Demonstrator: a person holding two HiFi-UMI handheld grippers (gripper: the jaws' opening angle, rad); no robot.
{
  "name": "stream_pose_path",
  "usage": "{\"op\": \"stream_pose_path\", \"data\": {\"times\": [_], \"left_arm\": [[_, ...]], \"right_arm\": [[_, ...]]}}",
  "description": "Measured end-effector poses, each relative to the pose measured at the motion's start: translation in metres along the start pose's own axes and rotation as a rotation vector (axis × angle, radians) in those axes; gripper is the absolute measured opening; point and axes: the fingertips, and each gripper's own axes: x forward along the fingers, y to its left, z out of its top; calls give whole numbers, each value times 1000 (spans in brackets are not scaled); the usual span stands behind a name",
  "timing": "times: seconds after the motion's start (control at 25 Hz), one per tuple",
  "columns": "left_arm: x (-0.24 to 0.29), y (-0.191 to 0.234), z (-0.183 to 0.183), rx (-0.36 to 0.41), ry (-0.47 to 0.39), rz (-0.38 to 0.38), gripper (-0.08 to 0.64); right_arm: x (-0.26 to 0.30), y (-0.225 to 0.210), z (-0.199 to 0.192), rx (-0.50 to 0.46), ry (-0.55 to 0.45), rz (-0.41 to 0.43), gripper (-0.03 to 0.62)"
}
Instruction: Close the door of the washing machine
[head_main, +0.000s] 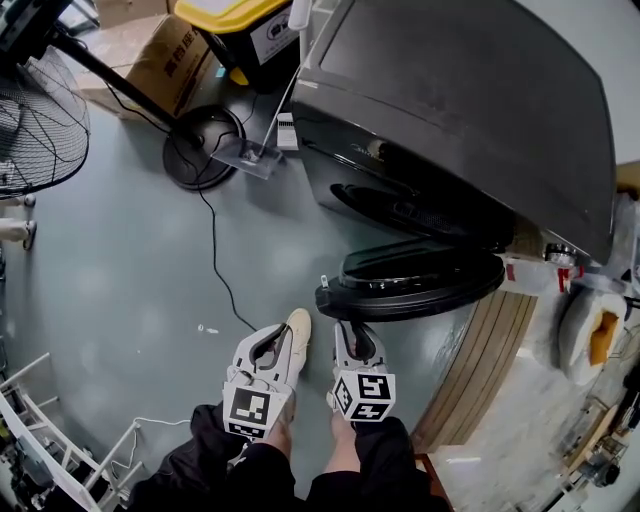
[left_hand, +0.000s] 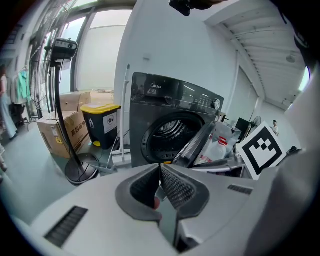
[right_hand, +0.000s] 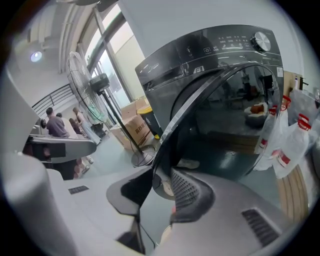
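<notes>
**Item 1, far left:** pedestal fan (head_main: 38, 118). Its round base (head_main: 205, 148) sits on the grey floor (head_main: 120, 300), with a black cable (head_main: 215, 255) trailing from it.

**Item 2:** cardboard box (head_main: 160, 62), with a black bin with yellow lid (head_main: 245, 25) beside it.

**Item 3:** left gripper (head_main: 272, 338). The jaws are pressed together at the tips with nothing between them, and it is held low, short of the door.

**Item 4:** right gripper (head_main: 352, 328). The jaws are spread and the door's free rim stands between them. The pads do not look to be pressing on it.

**Item 5, the task's thing:** washing machine door (head_main: 420, 285). It is round, with dark glass in a black rim. It is swung wide open, jutting out from the front of the dark grey front-loading washing machine (head_main: 480, 110).
- **Handling, as judged:** rigid, fairly weighty and free-swinging on its hinge, with a smooth rim that is likely slippery.
- **Where to take hold:** best taken at the free rim, farthest from the hinge, or pushed flat on its outer face. A firm last press is probably needed to latch it.

**Item 6, right:** wooden slatted panel (head_main: 490, 345), beside the machine.
</notes>
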Motion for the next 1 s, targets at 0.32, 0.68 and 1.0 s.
{"op": "stream_pose_path", "data": {"times": [0.32,0.68,1.0], "left_arm": [[6,15,7,-8,-14,12,29],[15,26,20,-10,-28,18,29],[27,31,29,4,-37,11,29]], "right_arm": [[17,1,17,5,-21,-8,124],[32,2,35,-72,-39,-6,110],[49,1,51,-115,-56,-17,95]]}}
